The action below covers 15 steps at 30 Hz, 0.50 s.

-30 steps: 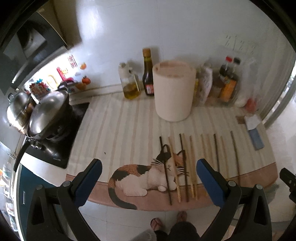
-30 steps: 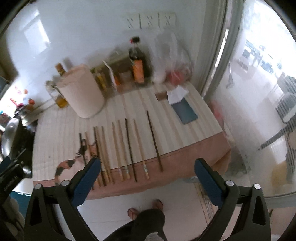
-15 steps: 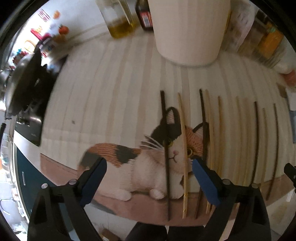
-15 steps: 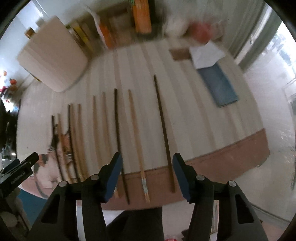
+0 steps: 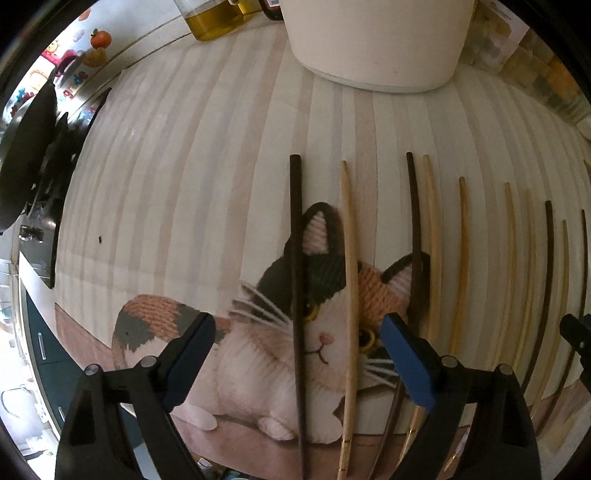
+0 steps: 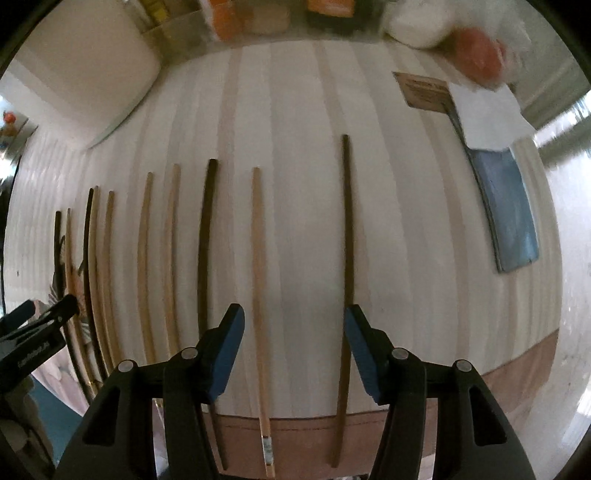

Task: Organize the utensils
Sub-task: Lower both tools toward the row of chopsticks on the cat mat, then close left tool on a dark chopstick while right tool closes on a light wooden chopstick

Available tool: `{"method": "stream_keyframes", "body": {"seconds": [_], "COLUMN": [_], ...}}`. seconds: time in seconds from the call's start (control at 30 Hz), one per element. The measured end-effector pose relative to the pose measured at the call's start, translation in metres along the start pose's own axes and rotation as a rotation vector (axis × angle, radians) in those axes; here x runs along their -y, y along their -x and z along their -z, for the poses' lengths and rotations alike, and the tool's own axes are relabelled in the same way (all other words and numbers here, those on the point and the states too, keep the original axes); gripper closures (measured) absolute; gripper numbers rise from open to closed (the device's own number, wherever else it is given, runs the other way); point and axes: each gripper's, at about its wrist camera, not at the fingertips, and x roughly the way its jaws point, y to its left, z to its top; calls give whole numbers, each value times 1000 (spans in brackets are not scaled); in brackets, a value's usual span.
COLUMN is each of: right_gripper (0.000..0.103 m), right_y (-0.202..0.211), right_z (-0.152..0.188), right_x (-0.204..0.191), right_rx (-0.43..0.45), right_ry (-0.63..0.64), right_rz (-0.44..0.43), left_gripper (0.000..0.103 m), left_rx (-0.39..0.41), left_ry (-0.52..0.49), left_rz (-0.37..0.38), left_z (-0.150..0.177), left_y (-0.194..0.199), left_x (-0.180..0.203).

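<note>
Several chopsticks, dark and pale, lie side by side on a striped mat [image 5: 166, 155] printed with a cat. My left gripper [image 5: 297, 325] hangs low over the cat's face, pointing down, its jaws closing. A dark chopstick [image 5: 295, 240] and a pale one [image 5: 349, 240] run between its fingers, untouched. My right gripper [image 6: 294, 314] is open over the row's right end. A pale chopstick [image 6: 258, 258] lies between its fingers, and a dark chopstick [image 6: 347, 221] passes under the right finger's inner edge.
A tall white round container [image 5: 373, 37] stands behind the chopsticks, with an oil bottle [image 5: 210, 18] to its left. A wok [image 5: 26, 158] sits on the stove at far left. A blue cloth [image 6: 513, 206] and a white paper [image 6: 484, 110] lie at the right.
Both grippers have come down close over the chopsticks and tipped to point at the mat. The right jaws narrowed a good deal; the left jaws narrowed a little.
</note>
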Motion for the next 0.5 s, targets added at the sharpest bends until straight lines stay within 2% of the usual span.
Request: {"method": "stream_keyframes", "body": {"seconds": [0.03,0.07,0.17,0.23,0.37,0.5], "right_gripper": [44,45,45,47,52,56], "right_y": [-1,-3,-9,-11,-18,-20], "right_z": [-2,-3,-6,-7,-11,-5], "right_x": [-2,-5,-11,-15,-29,-28], "right_rx": [-4,-11,-25,-27,-22,-21], "right_ry": [7,13,25,28,35,19], "right_rz": [-3,-3,2,11,38,28], "left_gripper": [25,27,29,41,43,43], "left_rx": [-2,-5,-3,7,0,9], "left_ry": [-1,-2,-4,-7,6,37], "left_rz": [1,5,11,25,46,57], "left_z": [0,-3,-9,-11,-15,-18], "left_y": [-1,-3,-4,-2,-2,2], "left_x": [0,-2,-3,-3,-10,-21]}}
